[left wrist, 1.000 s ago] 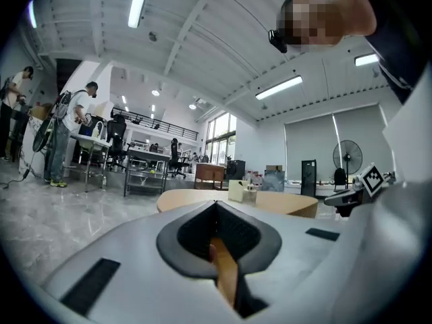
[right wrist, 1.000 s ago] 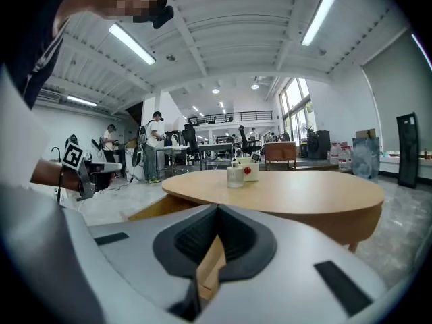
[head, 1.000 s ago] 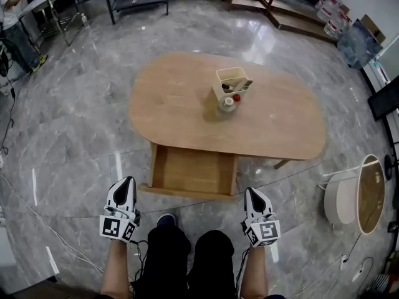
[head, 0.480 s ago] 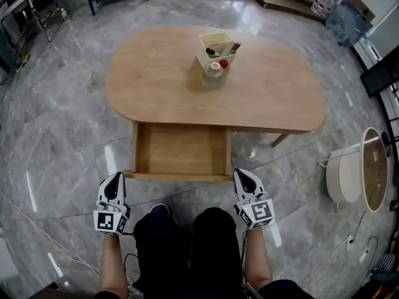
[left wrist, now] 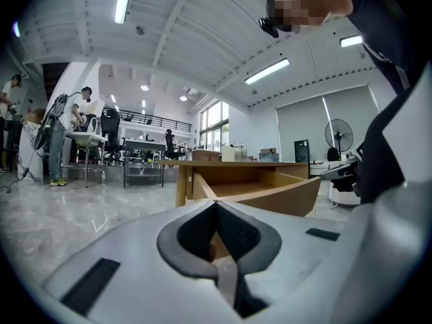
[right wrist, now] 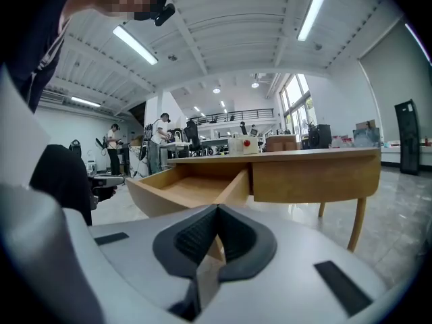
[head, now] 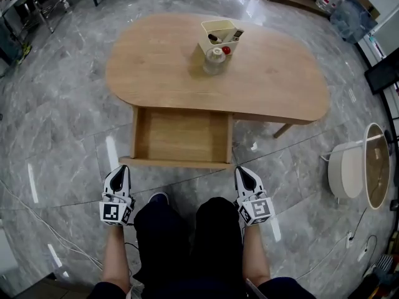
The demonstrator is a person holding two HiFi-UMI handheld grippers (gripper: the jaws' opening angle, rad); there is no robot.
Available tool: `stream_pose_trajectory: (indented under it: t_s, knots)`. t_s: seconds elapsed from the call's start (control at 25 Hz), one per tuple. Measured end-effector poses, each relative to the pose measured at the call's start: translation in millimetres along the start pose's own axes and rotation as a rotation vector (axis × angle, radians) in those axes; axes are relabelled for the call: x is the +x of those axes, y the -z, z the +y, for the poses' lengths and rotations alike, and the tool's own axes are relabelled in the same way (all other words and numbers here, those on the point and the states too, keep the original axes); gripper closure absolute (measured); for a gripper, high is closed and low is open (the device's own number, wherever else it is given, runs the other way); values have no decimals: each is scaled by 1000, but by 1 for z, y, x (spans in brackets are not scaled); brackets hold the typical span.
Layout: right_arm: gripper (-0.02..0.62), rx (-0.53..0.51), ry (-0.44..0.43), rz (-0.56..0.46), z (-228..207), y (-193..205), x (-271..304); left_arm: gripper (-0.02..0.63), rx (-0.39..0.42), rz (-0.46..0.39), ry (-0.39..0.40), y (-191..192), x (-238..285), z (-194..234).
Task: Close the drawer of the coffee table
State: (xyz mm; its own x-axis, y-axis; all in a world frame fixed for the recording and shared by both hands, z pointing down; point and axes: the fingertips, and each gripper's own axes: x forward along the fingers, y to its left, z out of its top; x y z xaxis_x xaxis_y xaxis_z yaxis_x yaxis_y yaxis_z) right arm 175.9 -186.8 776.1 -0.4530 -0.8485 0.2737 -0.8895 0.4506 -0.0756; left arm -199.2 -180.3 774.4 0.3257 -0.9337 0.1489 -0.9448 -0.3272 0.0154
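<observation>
Wooden coffee table (head: 156,73), oval-topped, on grey marbled floor (head: 62,142).

Head view: drawer (head: 181,136) standing well out from under the top, empty inside, front panel nearest the person's knees (head: 187,229). Cream box (head: 219,31) and glass jar (head: 214,61) far back on the top, clear of the work. Left gripper (head: 120,172) and right gripper (head: 242,173) side by side, one just short of each front corner of the drawer, touching nothing; presumably so placed for an even, square push on the panel.

Left gripper view: jaws pressed together, nothing between them, drawer's near corner close ahead.

Right gripper view: jaws likewise together and empty, drawer's side wall and the table's apron beyond. Closed tips probably meant as blunt pushers; closing not yet begun.
</observation>
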Motion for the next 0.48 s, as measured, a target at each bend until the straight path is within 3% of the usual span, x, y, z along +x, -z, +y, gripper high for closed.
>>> stream_pose_trajectory:
  t_s: [0.28, 0.48]
  knots:
    - [569, 37, 6, 35, 16, 39, 1, 581, -48, 54, -25, 38, 2, -2]
    - [569, 32, 31, -11, 23, 35, 10, 581, -44, 14, -37, 28, 12, 6]
